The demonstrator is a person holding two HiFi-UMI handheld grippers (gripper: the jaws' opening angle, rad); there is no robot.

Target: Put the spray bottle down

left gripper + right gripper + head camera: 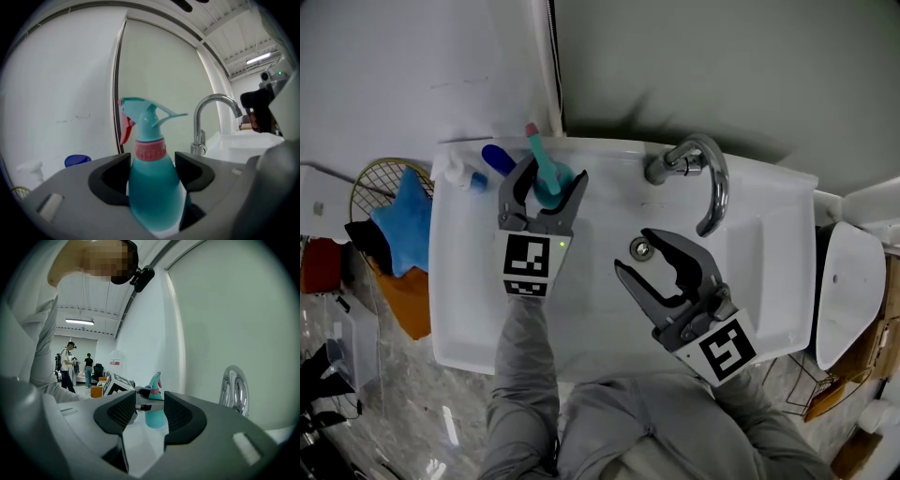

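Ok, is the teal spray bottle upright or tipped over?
Upright. In the left gripper view the spray bottle stands neck-up, trigger head on top, between the jaws of the left gripper.

Readable text: none.
Left cube [528,255]: black-and-white square marker on its top face, a smaller one on the face below; patterns only, no letters or numbers.
Right cube [728,345]: one black-and-white square marker, pattern only.
Wall sign [115,362]: red and white, on the far wall in the right gripper view; too small to read.
Bottle [152,187]: teal side with a pink collar, no print legible.
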